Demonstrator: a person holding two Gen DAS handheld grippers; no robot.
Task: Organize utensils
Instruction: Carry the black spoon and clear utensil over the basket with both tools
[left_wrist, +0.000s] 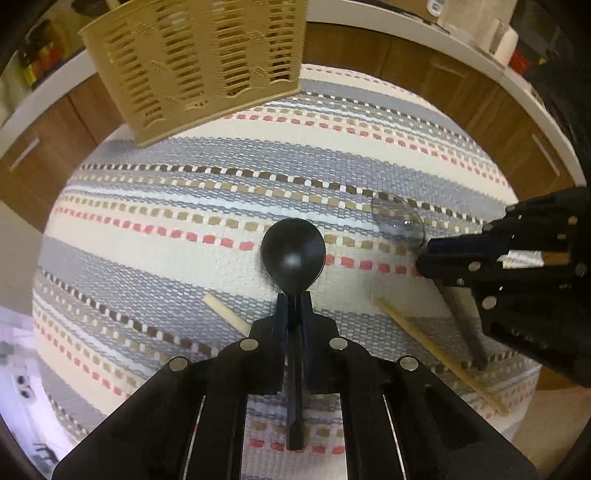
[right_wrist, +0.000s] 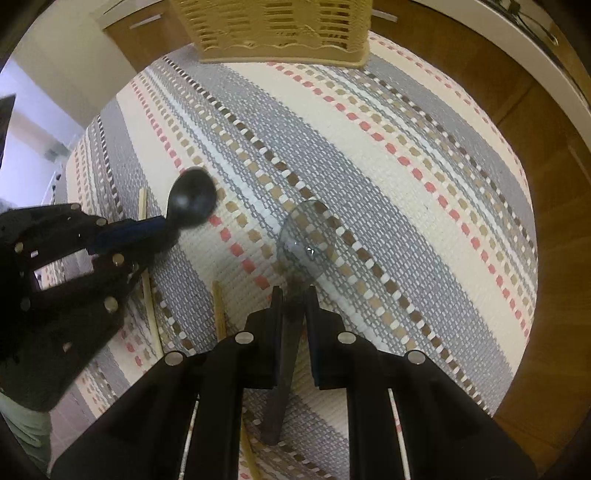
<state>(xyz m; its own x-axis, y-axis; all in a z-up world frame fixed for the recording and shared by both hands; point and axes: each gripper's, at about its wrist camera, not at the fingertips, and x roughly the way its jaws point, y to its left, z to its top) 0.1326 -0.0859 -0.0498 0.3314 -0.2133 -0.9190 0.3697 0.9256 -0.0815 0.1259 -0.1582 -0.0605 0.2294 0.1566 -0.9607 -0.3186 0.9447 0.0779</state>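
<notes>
My left gripper (left_wrist: 294, 299) is shut on the neck of a black spoon (left_wrist: 293, 254), bowl forward, held above the striped mat. My right gripper (right_wrist: 294, 295) is shut on the neck of a clear plastic spoon (right_wrist: 306, 240) with a dark handle. Each shows in the other view: the right gripper (left_wrist: 424, 254) with the clear spoon (left_wrist: 397, 221), the left gripper (right_wrist: 162, 230) with the black spoon (right_wrist: 192, 201). A beige slotted utensil basket (left_wrist: 199, 62) stands at the mat's far side, also seen in the right wrist view (right_wrist: 280, 29).
Two wooden chopsticks lie on the striped mat (left_wrist: 147, 240), one (left_wrist: 227, 314) by my left gripper, one (left_wrist: 436, 354) under the right; they show in the right wrist view too (right_wrist: 149, 302) (right_wrist: 219, 314). Wooden cabinets (left_wrist: 461, 96) and a white counter edge surround the table.
</notes>
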